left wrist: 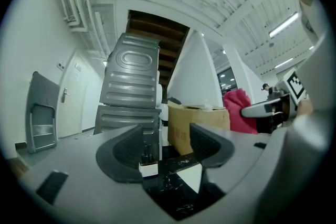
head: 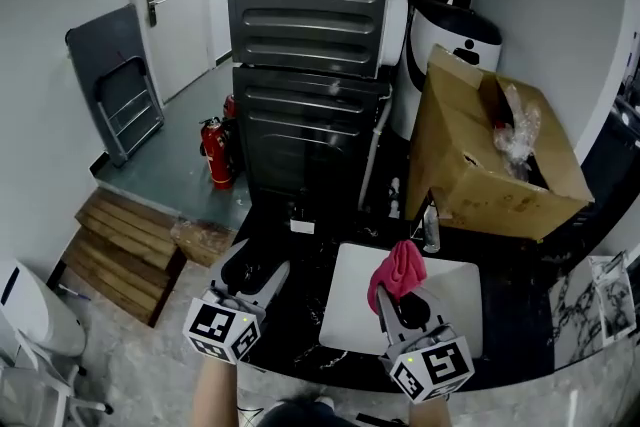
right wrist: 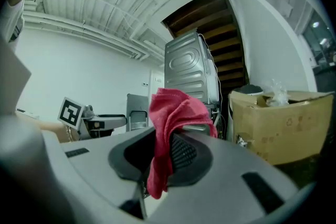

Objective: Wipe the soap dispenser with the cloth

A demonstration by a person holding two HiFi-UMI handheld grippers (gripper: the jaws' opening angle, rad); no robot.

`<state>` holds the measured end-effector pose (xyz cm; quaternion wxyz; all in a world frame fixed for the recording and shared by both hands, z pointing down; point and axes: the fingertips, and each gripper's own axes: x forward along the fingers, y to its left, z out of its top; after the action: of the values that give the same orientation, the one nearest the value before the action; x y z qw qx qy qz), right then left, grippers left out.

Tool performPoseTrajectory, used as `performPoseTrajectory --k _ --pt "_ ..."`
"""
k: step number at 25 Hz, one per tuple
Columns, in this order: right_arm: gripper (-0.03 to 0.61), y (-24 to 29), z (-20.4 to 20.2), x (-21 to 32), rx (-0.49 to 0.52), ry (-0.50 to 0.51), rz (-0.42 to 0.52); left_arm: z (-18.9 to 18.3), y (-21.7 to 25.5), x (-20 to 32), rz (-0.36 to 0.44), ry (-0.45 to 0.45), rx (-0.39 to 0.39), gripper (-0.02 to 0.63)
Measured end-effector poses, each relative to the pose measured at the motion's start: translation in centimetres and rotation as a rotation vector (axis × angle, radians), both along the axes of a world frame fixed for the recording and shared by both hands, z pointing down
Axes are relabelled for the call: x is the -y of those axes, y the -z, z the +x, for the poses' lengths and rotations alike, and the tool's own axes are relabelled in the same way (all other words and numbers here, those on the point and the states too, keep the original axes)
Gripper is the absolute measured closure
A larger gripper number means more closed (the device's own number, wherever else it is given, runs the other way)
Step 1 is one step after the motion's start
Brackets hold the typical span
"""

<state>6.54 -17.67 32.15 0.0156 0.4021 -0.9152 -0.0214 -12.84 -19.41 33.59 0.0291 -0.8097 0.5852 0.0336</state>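
Observation:
A clear soap dispenser (head: 430,229) stands on the black marble counter (head: 300,315), just in front of the cardboard box. My right gripper (head: 401,301) hovers over a white board (head: 350,300) and is shut on a red cloth (head: 397,273). In the right gripper view the cloth (right wrist: 169,128) is pinched between the jaws and bunches up above them. My left gripper (head: 257,267) is over the counter's left part, open and empty. In the left gripper view its jaws (left wrist: 165,147) stand wide apart, with the cloth (left wrist: 238,111) off to the right.
A tall grey stacked appliance (head: 305,45) rises behind the counter. An open cardboard box (head: 490,165) holding crumpled plastic sits at the right, with a white bin (head: 455,40) behind it. On the floor at the left are a fire extinguisher (head: 217,153), wooden pallets (head: 120,250) and a folded chair (head: 120,95).

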Motion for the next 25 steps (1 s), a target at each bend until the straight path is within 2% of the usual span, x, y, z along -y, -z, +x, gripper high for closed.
performPoseTrajectory --k 5,8,13,16,21,25 --pt "0.518 -1.1 -1.1 2.9 0.004 -0.024 -0.037 -0.6 -3.3 6.3 -0.091 -0.061 0.074 0.385" --pt "0.518 -1.8 -1.9 4.2 0.002 -0.046 -0.069 -1.0 -5.5 10.2 -0.149 -0.106 0.059 0.413" --pt "0.518 -3.4 -3.3 5.4 -0.036 -0.077 -0.108 -0.7 -8.9 16.1 -0.22 -0.168 0.054 0.413" --pt "0.517 -5.0 -3.6 5.8 -0.067 -0.099 -0.138 -0.5 -10.8 18.7 -0.235 -0.178 0.089 0.413" --pt "0.517 -7.0 -2.8 6.7 -0.09 -0.157 -0.18 -0.1 -12.1 22.3 -0.239 -0.212 0.085 0.414" --pt "0.517 -7.6 -2.7 7.2 -0.104 -0.185 -0.204 0.1 -12.0 23.5 -0.212 -0.232 0.066 0.495"
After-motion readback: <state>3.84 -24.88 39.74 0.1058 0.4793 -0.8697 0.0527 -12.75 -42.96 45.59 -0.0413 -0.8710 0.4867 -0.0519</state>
